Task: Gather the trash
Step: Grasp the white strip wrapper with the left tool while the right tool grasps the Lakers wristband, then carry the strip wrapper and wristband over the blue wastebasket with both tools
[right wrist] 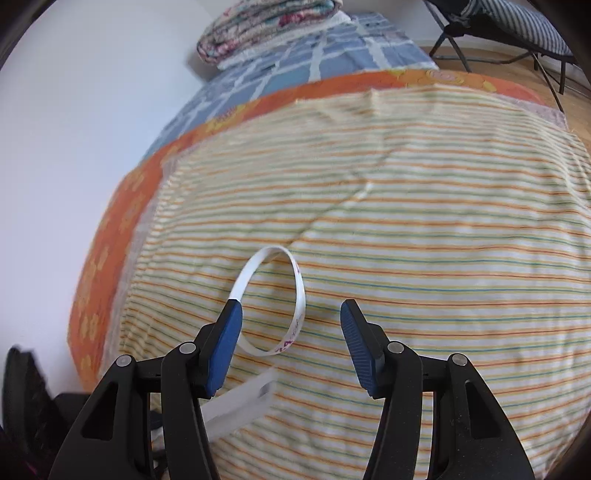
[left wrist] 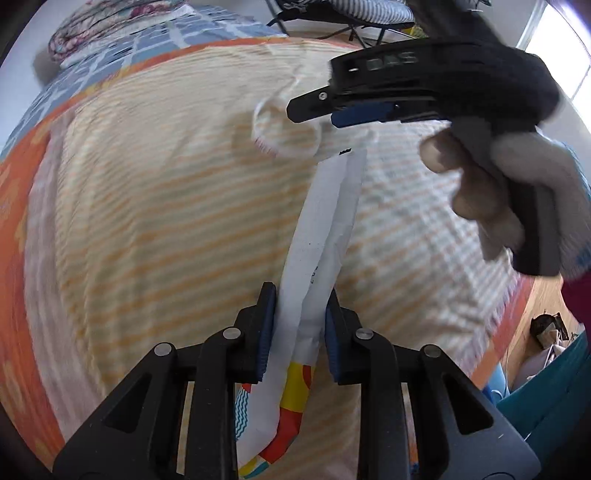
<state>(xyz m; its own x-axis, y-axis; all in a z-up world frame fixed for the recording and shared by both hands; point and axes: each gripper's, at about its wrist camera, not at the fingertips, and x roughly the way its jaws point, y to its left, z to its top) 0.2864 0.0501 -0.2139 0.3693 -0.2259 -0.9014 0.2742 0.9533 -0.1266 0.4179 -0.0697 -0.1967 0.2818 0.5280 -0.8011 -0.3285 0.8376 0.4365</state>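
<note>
My left gripper (left wrist: 300, 325) is shut on a long white wrapper (left wrist: 322, 236) with a colourful printed end, held above the striped bedspread (left wrist: 166, 206). My right gripper (right wrist: 291, 325) is open just above the bedspread (right wrist: 424, 229), its fingers either side of a white paper ring (right wrist: 273, 299) with pink print that stands on the cloth. The ring's left part touches or passes behind the left pad (right wrist: 225, 343). In the left wrist view the right gripper (left wrist: 321, 110) shows at the upper right in a gloved hand (left wrist: 517, 192), over the ring (left wrist: 284, 129).
An orange sheet (right wrist: 107, 266), a blue checked blanket (right wrist: 295, 62) and a folded floral quilt (right wrist: 266, 26) lie farther up the bed. A folding chair (right wrist: 517, 33) stands on the wooden floor beyond. A teal container (left wrist: 546, 398) sits right of the bed. A white strip (right wrist: 240, 402) lies near.
</note>
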